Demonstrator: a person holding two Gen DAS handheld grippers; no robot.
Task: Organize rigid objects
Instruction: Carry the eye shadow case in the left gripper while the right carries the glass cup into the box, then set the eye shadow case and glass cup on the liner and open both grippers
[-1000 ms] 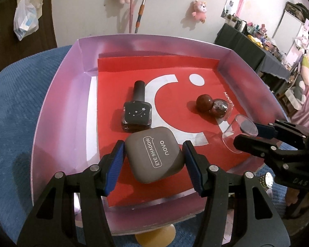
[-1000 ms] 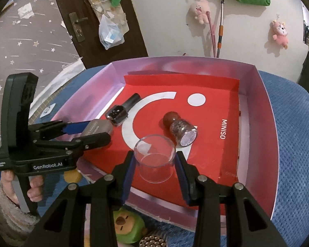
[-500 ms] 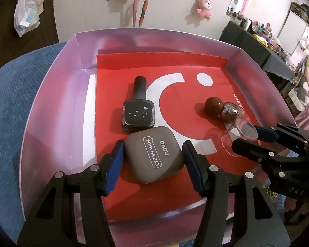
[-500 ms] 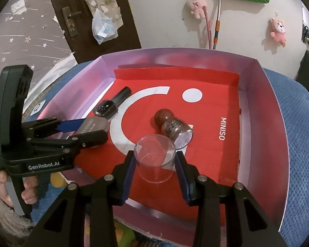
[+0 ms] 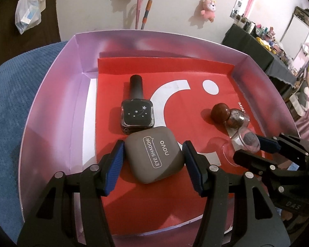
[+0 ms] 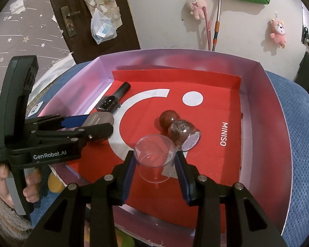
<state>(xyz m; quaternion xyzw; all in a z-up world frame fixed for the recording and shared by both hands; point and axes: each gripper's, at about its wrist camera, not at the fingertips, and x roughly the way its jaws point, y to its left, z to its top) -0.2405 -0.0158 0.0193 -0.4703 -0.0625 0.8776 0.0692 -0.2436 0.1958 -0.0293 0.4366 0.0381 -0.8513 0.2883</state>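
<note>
Two grippers over one shallow box (image 5: pixel 51 107), pink-walled with a red liner, set on a blue cloth (image 5: pixel 8 103). Left gripper (image 5: pixel 153 160) near the box's front edge, left of centre, blue pads (image 5: pixel 113 170) pinching a grey eye-shadow case (image 5: pixel 154 154) by its two sides; whether lifted or resting on the liner, cannot tell. Case lettered "EYE SHADOW" and "novo", tilted, its far corner touching or just over a black polish bottle (image 5: pixel 137 113). Bottle lying flat, cap pointing to the back wall, star print on its square face. Same left gripper seen side-on from the right wrist (image 6: pixel 98 126), hand (image 6: pixel 16 187) on its grip outside the box's left wall, lettering "GenRobot.AI" on the body.

Right gripper (image 6: pixel 155 164) near the front edge, right of centre, pads pressed against a clear cup (image 6: pixel 154 158), mouth up and slightly tilted toward the camera. Just behind the cup, touching or nearly so, a glitter bottle (image 6: pixel 182 132) lying on its side, round brown cap toward the box's centre, base toward the front right. From the left wrist, cup (image 5: pixel 239 146) between the right gripper's (image 5: pixel 251 150) pads, glitter bottle (image 5: pixel 229 116) just beyond.

On the wall behind, two plush toys (image 6: pixel 195 6) and a mop handle (image 6: pixel 217 16); on the door, a plastic bag (image 6: pixel 102 28).
</note>
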